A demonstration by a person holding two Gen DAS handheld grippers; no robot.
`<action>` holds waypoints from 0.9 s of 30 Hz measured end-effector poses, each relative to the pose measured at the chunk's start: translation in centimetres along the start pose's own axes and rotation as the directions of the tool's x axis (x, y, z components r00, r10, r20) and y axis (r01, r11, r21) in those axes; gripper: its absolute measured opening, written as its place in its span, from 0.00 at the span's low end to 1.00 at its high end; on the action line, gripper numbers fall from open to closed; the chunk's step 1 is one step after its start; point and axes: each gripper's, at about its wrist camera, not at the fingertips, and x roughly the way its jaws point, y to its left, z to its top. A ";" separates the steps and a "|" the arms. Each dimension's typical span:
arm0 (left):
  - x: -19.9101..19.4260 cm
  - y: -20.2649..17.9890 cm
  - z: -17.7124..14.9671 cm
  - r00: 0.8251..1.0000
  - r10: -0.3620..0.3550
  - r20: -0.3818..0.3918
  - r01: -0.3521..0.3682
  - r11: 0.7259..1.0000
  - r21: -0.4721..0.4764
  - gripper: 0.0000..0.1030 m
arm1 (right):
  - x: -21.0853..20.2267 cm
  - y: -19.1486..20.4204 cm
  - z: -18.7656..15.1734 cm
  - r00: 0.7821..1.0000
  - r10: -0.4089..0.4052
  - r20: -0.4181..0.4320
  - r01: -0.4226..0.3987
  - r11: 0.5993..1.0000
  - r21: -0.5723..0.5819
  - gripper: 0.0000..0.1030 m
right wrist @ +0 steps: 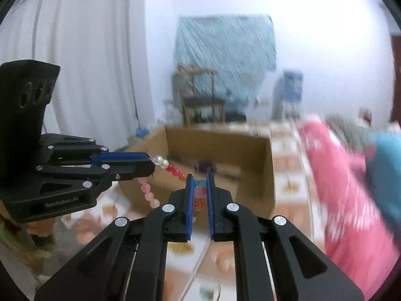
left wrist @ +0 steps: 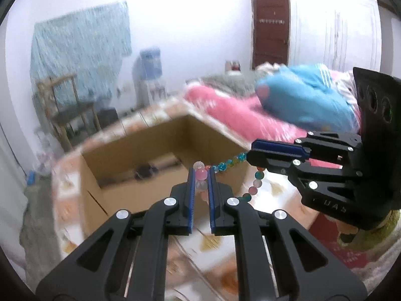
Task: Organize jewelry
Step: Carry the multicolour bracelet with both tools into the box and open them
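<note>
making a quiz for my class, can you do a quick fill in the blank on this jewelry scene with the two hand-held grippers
1. The bead string is held by ____ hand-held grippers at once.
2. Beyond the left hand-held gripper stands an open ____ box.
3. Between the two grips, the beads ____ clear of the patterned cloth.
4. The right hand-held gripper is ____ on the beads.

Missing words: two; cardboard; hang; shut

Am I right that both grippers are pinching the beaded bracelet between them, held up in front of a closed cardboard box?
Not quite: the cardboard box is open, its inside plainly visible in the left wrist view. The rest holds: the left gripper and right gripper both pinch the beaded bracelet, held up in front of the box.
</note>
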 end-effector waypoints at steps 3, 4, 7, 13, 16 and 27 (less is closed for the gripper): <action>0.5 2.6 1.6 0.999 0.033 0.004 -0.033 0.999 0.000 0.08 | 3.5 -0.6 3.0 0.997 0.076 -0.028 -0.076 0.997 -0.015 0.10; 1.1 3.7 2.0 0.999 0.048 -0.010 -0.048 0.999 0.002 0.08 | 5.4 -0.9 3.9 0.993 0.103 -0.063 -0.104 0.994 -0.015 0.10; 3.5 6.6 2.6 0.994 0.065 -0.091 -0.064 0.998 0.012 0.08 | 11.4 -1.7 5.6 0.961 0.181 -0.208 -0.182 0.983 0.011 0.10; 11.7 12.3 0.4 0.928 0.083 -0.362 -0.069 0.996 0.052 0.09 | 23.5 -3.2 4.6 0.798 0.297 -0.524 -0.241 0.955 0.174 0.10; 13.6 13.2 -1.3 0.895 0.101 -0.434 -0.073 0.994 0.083 0.09 | 27.3 -3.4 3.1 0.711 0.335 -0.619 -0.230 0.942 0.246 0.10; 15.3 13.5 -2.0 0.860 0.138 -0.492 -0.084 0.988 0.131 0.30 | 32.1 -4.2 0.0 0.549 0.451 -0.704 -0.144 0.881 0.452 0.11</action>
